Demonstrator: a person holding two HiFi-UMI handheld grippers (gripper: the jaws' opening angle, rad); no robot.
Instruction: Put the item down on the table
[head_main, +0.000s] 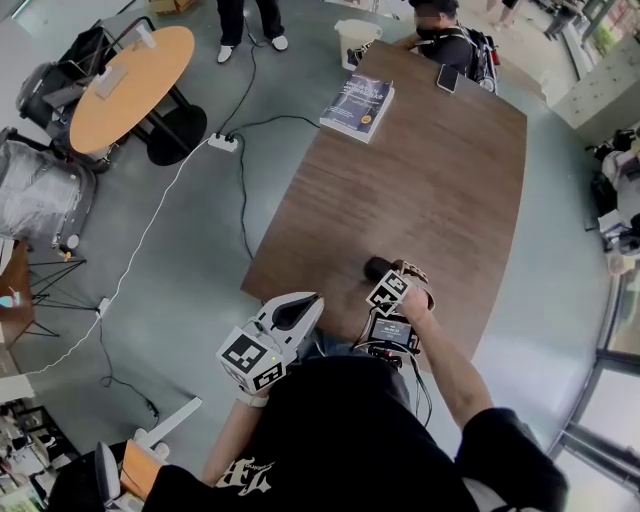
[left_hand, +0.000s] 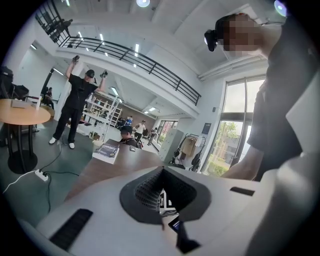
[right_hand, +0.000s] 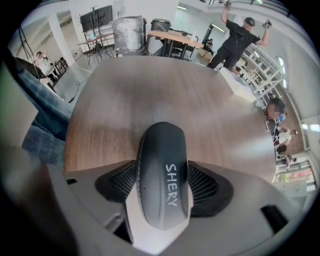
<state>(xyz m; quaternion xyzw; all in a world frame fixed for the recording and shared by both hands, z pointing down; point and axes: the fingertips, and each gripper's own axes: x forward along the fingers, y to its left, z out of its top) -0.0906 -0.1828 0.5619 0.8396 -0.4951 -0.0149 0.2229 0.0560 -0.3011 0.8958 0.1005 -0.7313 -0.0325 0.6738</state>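
Head view: the right claw (head_main: 392, 280) reaches over the near edge of the desk (head_main: 440, 170), a dark case (head_main: 377, 267) sticking out ahead of it. The left claw (head_main: 300, 312) hangs back off the desk, likely to keep clear

Left gripper view: its jaws meet on nothing

Right gripper view: the jaws clamp the case across its middle, above bare wood, seemingly for release

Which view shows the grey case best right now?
Right gripper view: the case fills the centre, clamped between the jaws, lettering readable. The head view shows only its dark tip over the table. The left gripper view doesn't show it.
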